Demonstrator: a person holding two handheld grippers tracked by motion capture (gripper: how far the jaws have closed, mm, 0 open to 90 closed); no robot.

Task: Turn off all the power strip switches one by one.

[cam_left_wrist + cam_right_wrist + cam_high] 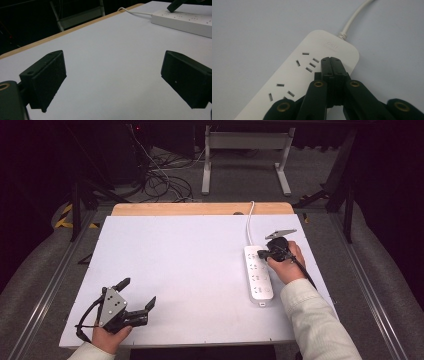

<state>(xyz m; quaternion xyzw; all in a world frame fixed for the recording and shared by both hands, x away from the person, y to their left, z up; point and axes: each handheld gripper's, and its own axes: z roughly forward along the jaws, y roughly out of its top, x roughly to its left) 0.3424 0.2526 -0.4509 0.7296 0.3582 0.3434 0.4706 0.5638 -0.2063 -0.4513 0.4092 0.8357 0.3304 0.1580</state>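
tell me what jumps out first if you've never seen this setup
The long white plastic power strip with its white cord lies on the right of the pale grey table top, and the right gripper, jaws shut with nothing between them, hovers at its cord end, beside a group of socket slots. Near the front left corner the left gripper sits with its black jaws spread wide and empty.
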